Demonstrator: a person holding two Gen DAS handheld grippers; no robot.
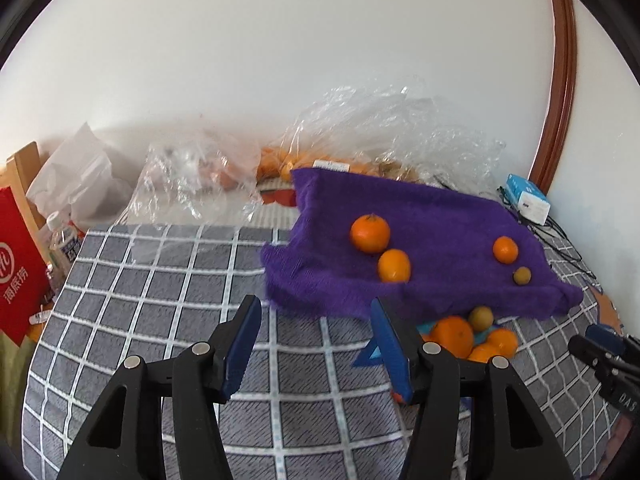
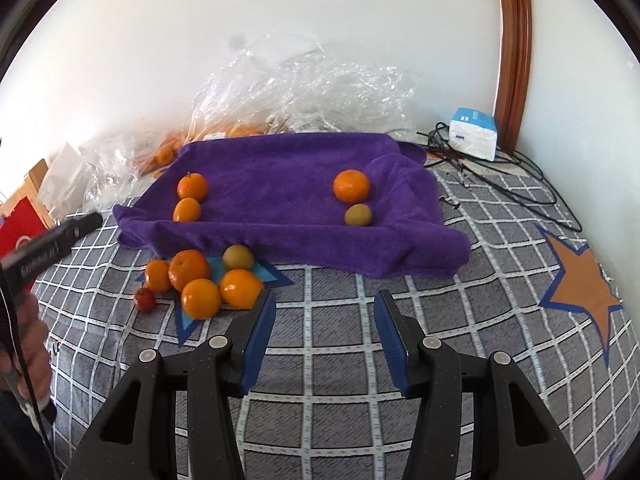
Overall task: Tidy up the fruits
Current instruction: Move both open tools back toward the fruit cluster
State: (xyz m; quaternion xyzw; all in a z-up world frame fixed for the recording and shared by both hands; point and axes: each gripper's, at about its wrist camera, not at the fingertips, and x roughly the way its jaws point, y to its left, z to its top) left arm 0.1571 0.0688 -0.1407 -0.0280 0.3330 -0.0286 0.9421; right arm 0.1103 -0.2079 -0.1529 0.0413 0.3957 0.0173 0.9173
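A purple towel lies on the checked bed cover. On it sit two oranges at the left, and one orange with a small greenish-brown fruit at the right. A pile of oranges with a greenish fruit and a small red fruit lies in front of the towel. My left gripper is open and empty, left of the pile. My right gripper is open and empty, right of the pile.
Crumpled clear plastic bags with more oranges lie against the wall. A blue-white box and black cables sit at the back right. A red bag and bottles stand at the left edge.
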